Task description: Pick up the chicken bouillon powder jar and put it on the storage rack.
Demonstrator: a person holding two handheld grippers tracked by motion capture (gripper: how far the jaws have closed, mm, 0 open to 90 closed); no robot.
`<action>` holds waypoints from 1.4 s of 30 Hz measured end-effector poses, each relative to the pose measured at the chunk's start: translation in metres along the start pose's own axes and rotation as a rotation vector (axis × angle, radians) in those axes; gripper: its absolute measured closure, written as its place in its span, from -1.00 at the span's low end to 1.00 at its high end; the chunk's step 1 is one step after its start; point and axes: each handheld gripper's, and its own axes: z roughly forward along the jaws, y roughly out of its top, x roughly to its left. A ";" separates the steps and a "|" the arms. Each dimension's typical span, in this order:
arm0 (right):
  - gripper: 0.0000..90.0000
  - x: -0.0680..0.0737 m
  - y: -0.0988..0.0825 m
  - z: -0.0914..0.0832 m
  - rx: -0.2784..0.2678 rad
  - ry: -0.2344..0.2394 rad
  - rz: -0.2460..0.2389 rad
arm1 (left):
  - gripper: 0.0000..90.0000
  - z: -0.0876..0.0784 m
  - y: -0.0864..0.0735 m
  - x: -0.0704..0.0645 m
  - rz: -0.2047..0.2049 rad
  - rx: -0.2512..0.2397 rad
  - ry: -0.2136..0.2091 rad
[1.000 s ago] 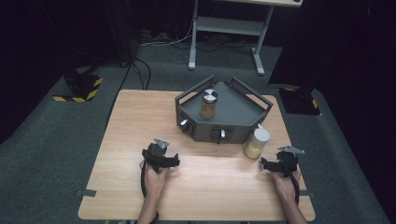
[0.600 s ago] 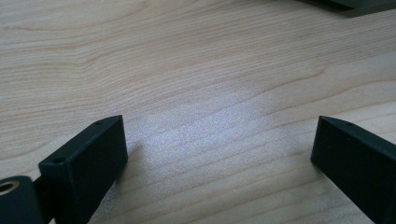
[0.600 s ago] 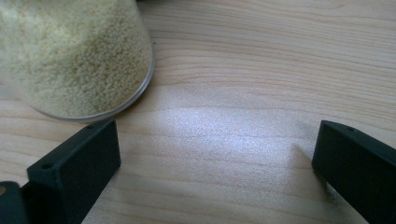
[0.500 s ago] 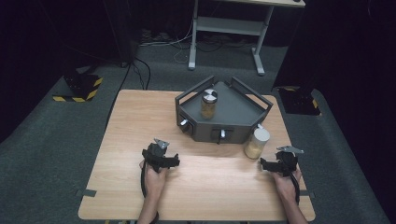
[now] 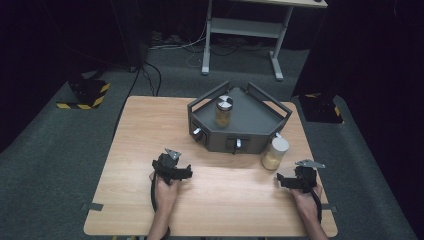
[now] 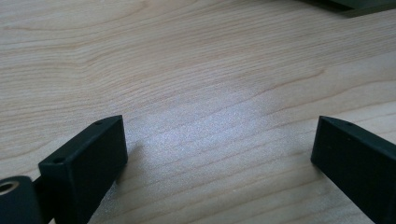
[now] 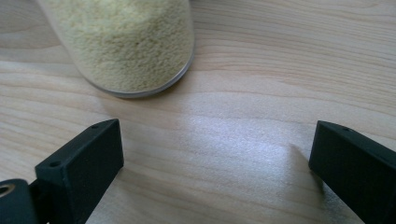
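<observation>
A dark grey angular tray (image 5: 260, 125) stands at the back middle of the wooden table (image 5: 130, 130). Inside it is a jar (image 5: 223, 111) of brownish contents with a black-and-white lid. A second jar (image 5: 274, 153) of pale yellow grains with a white lid stands on the table by the tray's front right corner; its base (image 7: 126, 42) fills the upper left of the right gripper view. My left gripper (image 5: 186, 174) rests open on the table at the front left, nothing between its jaws (image 6: 219, 154). My right gripper (image 5: 281, 181) rests open just below-right of the grain jar (image 7: 215, 158).
Two small knobs or latches (image 5: 237, 144) sit on the tray's front wall. A dark edge of the tray (image 6: 355, 5) shows at the top right of the left gripper view. Beyond the table is grey floor, a white stand (image 5: 240, 30) and black-and-yellow striped blocks (image 5: 82, 97).
</observation>
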 end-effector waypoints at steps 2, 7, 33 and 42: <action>-0.94 0.001 0.000 -0.001 -0.004 0.006 -0.012 | -0.92 0.000 0.000 0.000 0.000 0.000 0.000; -0.94 0.005 0.000 -0.005 -0.016 0.023 -0.031 | -0.92 0.000 0.000 0.000 0.000 0.001 0.000; -0.91 0.018 0.037 -0.009 -0.085 0.077 -0.077 | -0.92 0.000 0.000 0.000 0.000 0.000 0.000; -0.89 0.027 0.050 -0.001 -0.102 0.042 -0.033 | -0.92 0.000 0.000 0.000 0.000 0.000 0.000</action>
